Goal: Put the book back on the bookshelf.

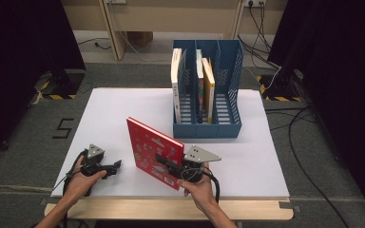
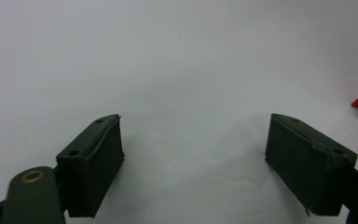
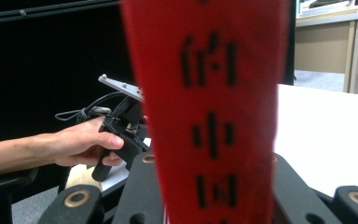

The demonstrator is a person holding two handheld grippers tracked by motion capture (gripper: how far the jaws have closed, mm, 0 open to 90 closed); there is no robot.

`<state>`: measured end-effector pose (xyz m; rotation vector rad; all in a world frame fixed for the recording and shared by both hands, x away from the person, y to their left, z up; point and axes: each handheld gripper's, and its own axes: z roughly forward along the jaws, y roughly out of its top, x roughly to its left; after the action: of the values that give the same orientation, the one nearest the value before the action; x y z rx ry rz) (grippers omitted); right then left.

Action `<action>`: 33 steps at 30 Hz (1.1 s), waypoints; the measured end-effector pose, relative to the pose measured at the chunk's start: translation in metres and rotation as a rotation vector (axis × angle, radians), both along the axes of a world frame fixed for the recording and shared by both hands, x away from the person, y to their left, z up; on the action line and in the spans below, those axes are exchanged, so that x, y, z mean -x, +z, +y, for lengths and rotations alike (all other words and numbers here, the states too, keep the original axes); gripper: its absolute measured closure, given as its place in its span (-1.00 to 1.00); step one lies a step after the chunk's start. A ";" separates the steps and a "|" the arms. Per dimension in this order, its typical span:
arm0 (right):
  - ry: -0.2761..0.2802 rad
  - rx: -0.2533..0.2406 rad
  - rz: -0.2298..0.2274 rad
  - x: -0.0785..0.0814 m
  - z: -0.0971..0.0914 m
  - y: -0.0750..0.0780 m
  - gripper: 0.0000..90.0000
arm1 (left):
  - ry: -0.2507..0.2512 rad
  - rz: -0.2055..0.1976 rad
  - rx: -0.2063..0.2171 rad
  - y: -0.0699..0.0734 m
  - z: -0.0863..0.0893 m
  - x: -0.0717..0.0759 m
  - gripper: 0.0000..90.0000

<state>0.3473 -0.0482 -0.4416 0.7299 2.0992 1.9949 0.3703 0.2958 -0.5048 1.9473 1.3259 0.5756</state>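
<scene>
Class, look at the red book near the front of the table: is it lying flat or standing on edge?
Standing on edge, tilted. The red book rises from the white table, its cover facing sideways, clamped by the right gripper.

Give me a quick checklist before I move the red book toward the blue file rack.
1. Grip: right gripper shut on the red book, its spine between the jaws in the right gripper view: ok.
2. Book pose: standing on edge, tilted, on the white table: ok.
3. Left gripper: jaws open, nothing between them, resting apart from the book: ok.
4. Free slot: right compartment of the blue file rack looks vacant; the left and middle ones hold books: ok.
5. Path from book to rack: bare table: ok.
6. Grip firmness: cannot tell.
</scene>
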 end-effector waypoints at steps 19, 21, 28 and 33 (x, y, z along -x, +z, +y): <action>-0.044 0.003 -0.076 -0.008 -0.003 0.018 0.76 | -0.008 0.003 0.000 0.000 0.000 0.000 -0.63; -0.057 0.000 -0.081 -0.010 -0.007 0.021 0.76 | -0.009 0.003 -0.001 0.000 0.000 0.000 -0.64; -0.119 0.005 -0.098 -0.013 -0.024 0.028 0.76 | -0.009 0.003 -0.001 0.000 0.000 0.000 -0.64; -0.153 0.026 -0.112 -0.010 -0.039 0.032 0.76 | -0.010 0.003 0.000 0.000 0.000 0.000 -0.64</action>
<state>0.3575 -0.0873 -0.4098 0.7323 1.9406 1.8791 0.3706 0.2956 -0.5048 1.9547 1.3174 0.5677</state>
